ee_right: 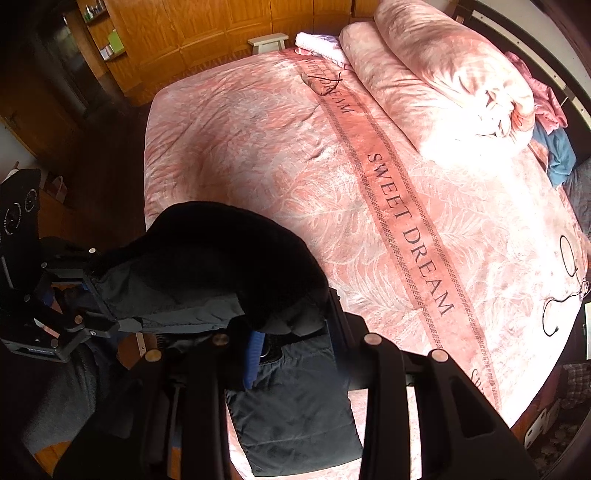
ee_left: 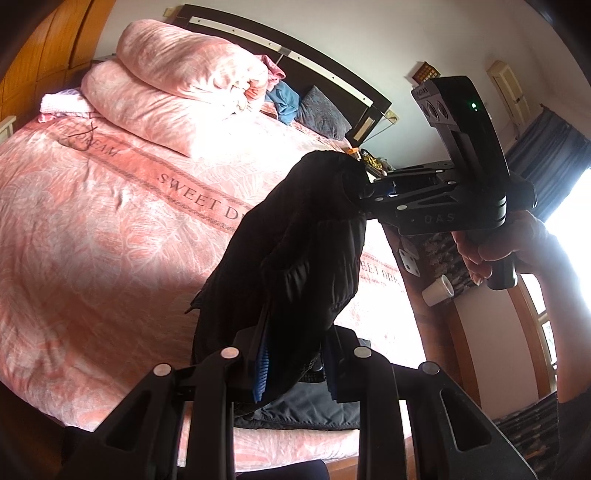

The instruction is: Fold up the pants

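Bed: a big bed with a pink bedspread [ee_right: 280, 155] fills most of both views. The cloth is soft and a bit wrinkled, with pale leaf shapes and a darker stripe that reads "SWEET DREAM".
Far end of bed: two fat pink pillows [ee_left: 177, 88] lie stacked, one on top of the other. A white folded towel [ee_right: 317, 44] sits beside them, and a blue cloth [ee_left: 284, 98] and a grey cushion [ee_left: 323, 112] lie near the dark headboard [ee_left: 295, 55].
Room: brown wooden cupboards [ee_right: 192, 22] stand past the far side of the bed, with a small pale stool [ee_right: 267, 42] in front. A blue curtain [ee_left: 546, 151] hangs by a bright window on the right. A white cup [ee_left: 437, 291] lies tipped over beside the bed.
Pants: the black pants [ee_left: 295, 251] hang in the air over the near edge of the bed, stretched between the two tongs. The cloth is thin, smooth and bunched up. The lower part droops down and lies flat on the bedspread.
Left gripper [ee_left: 291, 365]: its jaws are narrow and pinch a bunch of the pants cloth.
Right gripper [ee_right: 291, 347]: its jaws are narrow too and clamp the other end of the pants. A hand [ee_left: 495, 247] holds its handle.
Pads: blue, ribbed, pressed into the cloth.
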`<state>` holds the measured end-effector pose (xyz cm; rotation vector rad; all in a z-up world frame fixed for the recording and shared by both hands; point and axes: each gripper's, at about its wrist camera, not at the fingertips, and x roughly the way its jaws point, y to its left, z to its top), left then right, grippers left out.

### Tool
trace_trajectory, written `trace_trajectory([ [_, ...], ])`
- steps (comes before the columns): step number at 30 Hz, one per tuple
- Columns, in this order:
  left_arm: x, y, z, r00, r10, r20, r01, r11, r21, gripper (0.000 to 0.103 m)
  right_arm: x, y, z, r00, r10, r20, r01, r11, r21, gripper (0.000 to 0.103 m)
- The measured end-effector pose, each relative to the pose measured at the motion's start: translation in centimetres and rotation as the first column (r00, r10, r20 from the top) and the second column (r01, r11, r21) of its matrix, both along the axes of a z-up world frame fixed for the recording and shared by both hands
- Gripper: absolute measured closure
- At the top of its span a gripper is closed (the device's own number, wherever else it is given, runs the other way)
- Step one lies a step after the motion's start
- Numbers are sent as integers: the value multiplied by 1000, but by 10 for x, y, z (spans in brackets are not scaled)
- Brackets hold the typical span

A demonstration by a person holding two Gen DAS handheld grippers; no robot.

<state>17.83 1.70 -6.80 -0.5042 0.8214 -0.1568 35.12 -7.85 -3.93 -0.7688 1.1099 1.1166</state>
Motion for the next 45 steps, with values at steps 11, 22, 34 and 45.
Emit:
trace_trajectory([
  [11,5,-44,0,996,-87,-8,87,996,34,79,-2,-44,0,999,-48,14,48,999,6,72],
  [22,9,-86,-7,986,-163,-29,165,984,68,79,-4,-86,-7,995,-98,20,98,995,1,72],
  [34,12,-130,-21,969,-241,-59,246,963,105,79,-8,-126,-20,990,-142,21,142,990,-14,73],
  [45,17,-164,-41,950,-299,-95,310,941,140,79,-4,-158,-41,984,-178,-6,178,984,-13,74],
])
